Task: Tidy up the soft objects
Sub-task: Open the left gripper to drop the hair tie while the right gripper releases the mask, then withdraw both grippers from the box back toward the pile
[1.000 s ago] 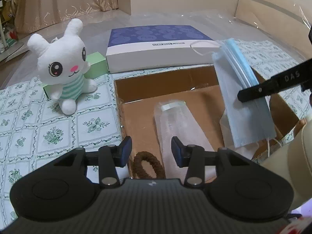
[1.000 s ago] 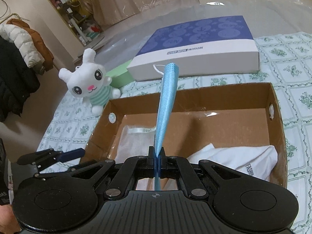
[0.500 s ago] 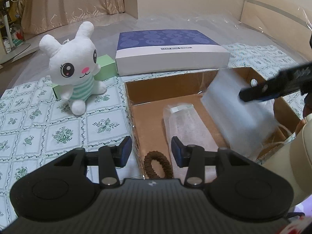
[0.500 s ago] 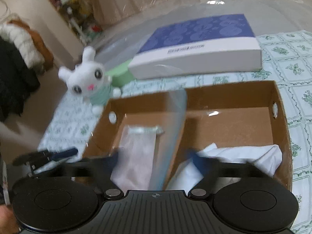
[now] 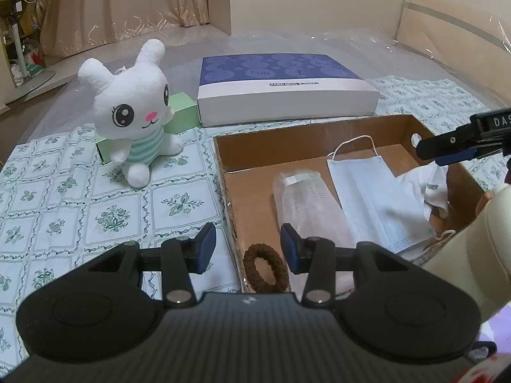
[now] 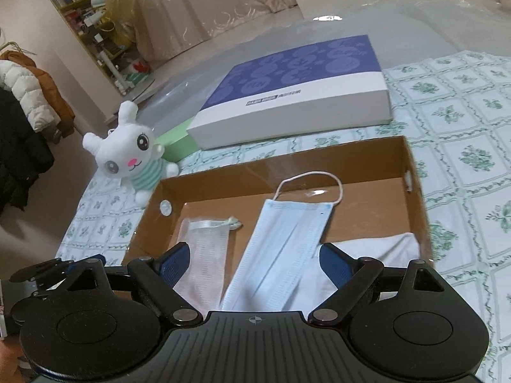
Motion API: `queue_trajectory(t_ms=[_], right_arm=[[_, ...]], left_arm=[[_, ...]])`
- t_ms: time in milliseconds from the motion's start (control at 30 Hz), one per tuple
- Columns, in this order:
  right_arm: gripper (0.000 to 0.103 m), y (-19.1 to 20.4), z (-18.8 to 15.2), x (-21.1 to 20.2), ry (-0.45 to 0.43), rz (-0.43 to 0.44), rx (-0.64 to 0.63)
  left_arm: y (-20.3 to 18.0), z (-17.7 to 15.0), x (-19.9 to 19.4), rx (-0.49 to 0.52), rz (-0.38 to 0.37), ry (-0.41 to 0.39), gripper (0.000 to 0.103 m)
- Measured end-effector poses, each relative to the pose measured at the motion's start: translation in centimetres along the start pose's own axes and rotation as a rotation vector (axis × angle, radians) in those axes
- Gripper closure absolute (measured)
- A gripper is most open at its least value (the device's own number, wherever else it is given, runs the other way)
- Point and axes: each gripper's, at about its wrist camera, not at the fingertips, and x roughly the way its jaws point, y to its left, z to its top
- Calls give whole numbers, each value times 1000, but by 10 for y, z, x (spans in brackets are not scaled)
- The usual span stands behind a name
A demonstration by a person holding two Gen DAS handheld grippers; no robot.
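A brown cardboard box (image 5: 313, 131) sits on the flowered cloth. A pale blue face mask (image 6: 287, 233) lies flat inside it, between a mesh pouch (image 6: 204, 245) and a white cloth (image 6: 377, 249). My right gripper (image 6: 255, 255) hangs open above the mask's near end, and its pads are off the mask. My left gripper (image 5: 247, 244) stands open over the box's near left corner with nothing between its fingers. A brown hair tie (image 5: 265, 266) lies just beneath it. A white plush bunny (image 5: 134, 111) in a striped top sits upright on the cloth, left of the box.
A flat blue-and-white gift box (image 5: 281, 86) lies behind the cardboard box, with a small green box (image 5: 182, 111) beside the bunny. Clear plastic sheeting covers the surface beyond. A cream sleeve (image 5: 472, 233) fills the right edge. Shelves and hanging coats (image 6: 28, 95) stand far left.
The right gripper went from shut on the hanging mask to open. The mask dropped and now lies flat in the box. The left gripper's jaws kept the same gap.
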Motion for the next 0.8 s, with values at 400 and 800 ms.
queue_trajectory(t_ms=[400, 800], right_arm=[[15, 8, -38, -61, -94, -97, -59], [15, 48, -102, -139, -210, -111, -171]], left_arm=[[-2, -10, -35, -26, -1, -26, 60], [-13, -35, -106, -77, 19, -93, 38]])
